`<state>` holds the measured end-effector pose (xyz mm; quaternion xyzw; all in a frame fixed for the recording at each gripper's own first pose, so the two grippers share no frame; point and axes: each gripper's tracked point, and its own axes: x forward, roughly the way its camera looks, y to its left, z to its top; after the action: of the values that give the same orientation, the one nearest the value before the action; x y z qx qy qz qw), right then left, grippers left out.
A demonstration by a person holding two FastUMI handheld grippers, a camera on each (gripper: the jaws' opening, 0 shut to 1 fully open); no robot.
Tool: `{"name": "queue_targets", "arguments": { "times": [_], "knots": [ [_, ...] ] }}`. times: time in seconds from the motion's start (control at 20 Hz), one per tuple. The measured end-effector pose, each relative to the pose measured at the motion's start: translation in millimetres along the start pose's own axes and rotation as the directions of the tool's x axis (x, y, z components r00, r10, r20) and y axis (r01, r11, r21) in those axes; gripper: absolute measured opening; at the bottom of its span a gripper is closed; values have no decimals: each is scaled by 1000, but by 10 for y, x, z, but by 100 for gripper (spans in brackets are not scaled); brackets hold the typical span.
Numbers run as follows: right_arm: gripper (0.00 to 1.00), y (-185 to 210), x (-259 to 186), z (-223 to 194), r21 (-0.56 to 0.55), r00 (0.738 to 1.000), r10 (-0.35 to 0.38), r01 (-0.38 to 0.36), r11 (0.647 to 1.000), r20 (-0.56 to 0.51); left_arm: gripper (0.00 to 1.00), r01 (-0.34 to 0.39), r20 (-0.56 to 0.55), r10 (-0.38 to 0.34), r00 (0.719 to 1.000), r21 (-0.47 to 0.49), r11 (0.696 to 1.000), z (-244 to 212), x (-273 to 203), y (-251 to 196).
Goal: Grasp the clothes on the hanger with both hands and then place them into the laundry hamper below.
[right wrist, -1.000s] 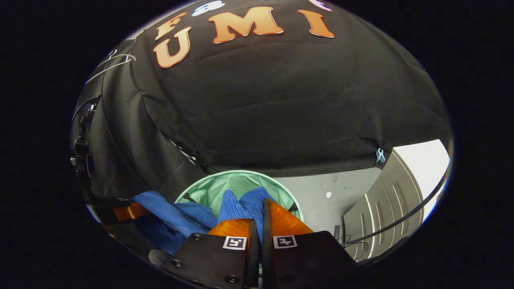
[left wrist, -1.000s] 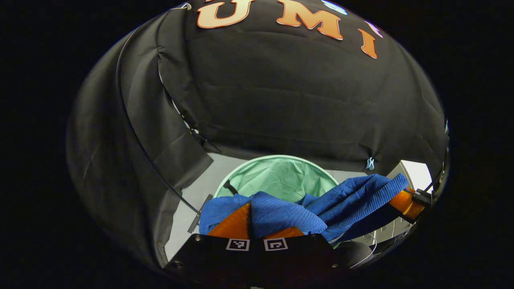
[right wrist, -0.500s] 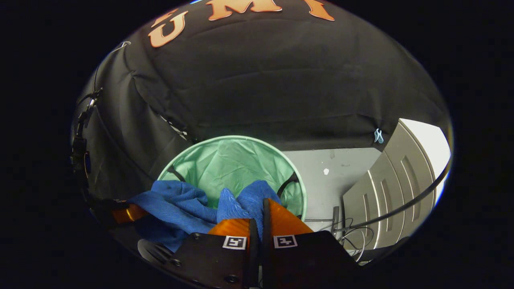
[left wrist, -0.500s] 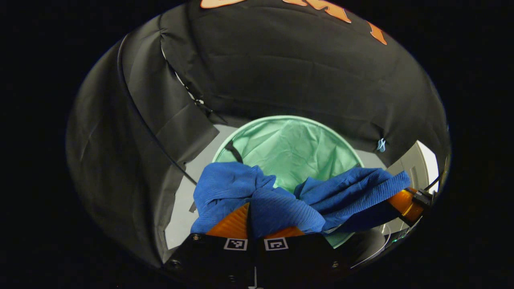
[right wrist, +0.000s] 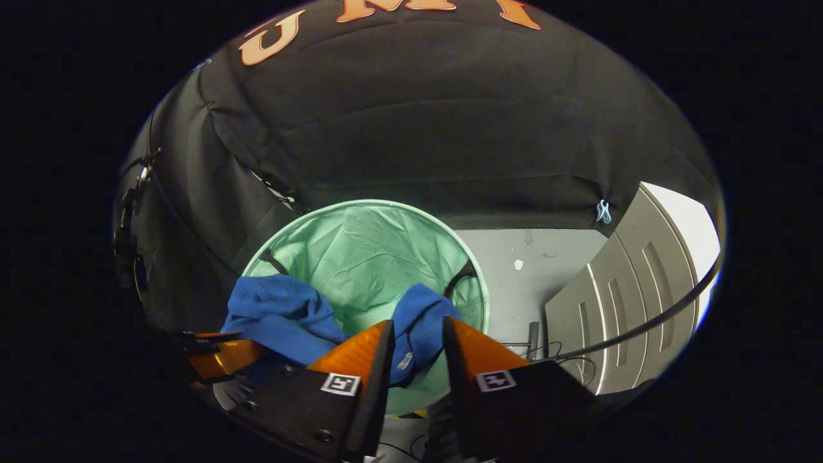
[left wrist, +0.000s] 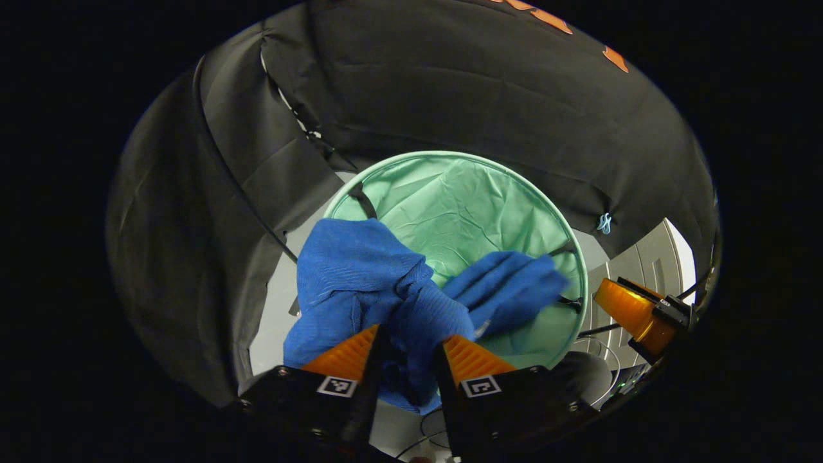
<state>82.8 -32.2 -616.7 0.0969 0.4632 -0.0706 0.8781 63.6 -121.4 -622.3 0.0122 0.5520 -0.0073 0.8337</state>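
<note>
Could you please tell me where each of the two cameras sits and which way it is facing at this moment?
Left gripper view: rides on the left gripper, looking down past its parted orange jaws at the blue garment over the green hamper; the right gripper shows at the right edge.
Right gripper view: rides on the right gripper, facing down at the hamper; its jaws stand apart, garment between them.
Shared: garment, hamper, black booth wall.
</note>
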Motion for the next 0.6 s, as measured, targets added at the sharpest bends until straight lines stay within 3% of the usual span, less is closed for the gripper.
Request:
{"name": "queue_targets", "arguments": {
  "times": [0.05, 0.1, 0.2, 0.25, 0.3, 0.35, 0.4, 0.45, 0.6],
  "knots": [
    [49, -12, -42, -13, 6, 1000, 1, -1, 1000, 3, 48, -8, 0, 8, 1000, -8, 1000, -30, -8, 27],
    [69, -9, -68, -19, 10, 1000, 3, -3, 1000, 4, 60, -24, 6, 24, 1000, -10, 1000, -33, -51, 63],
    [80, -13, -164, -5, 9, 1000, 3, -3, 1000, 13, 84, -86, 44, 87, 995, -9, 996, 76, -149, 225],
    [79, -25, -223, 13, 4, 1000, -6, 6, 1000, 23, 90, -116, 68, 116, 991, -7, 993, 135, -229, 286],
    [87, -54, -283, 45, -10, 999, -22, 22, 1000, 37, 95, -131, 92, 131, 987, -5, 991, 181, -287, 314],
    [98, -101, -337, 73, -21, 998, -36, 37, 999, 55, 91, -135, 111, 135, 985, -7, 991, 217, -364, 323],
    [92, -94, -414, 113, -28, 996, -40, 42, 999, 75, 91, -131, 131, 132, 983, -12, 991, 202, -453, 304],
    [99, -43, -511, 129, -30, 995, -36, 39, 999, 93, 91, -126, 150, 127, 981, -17, 992, 220, -523, 290],
    [99, 0, -780, 199, -37, 991, -23, 28, 999, 133, 91, -112, 205, 114, 972, -20, 994, 257, -793, 236]
  ]
}}
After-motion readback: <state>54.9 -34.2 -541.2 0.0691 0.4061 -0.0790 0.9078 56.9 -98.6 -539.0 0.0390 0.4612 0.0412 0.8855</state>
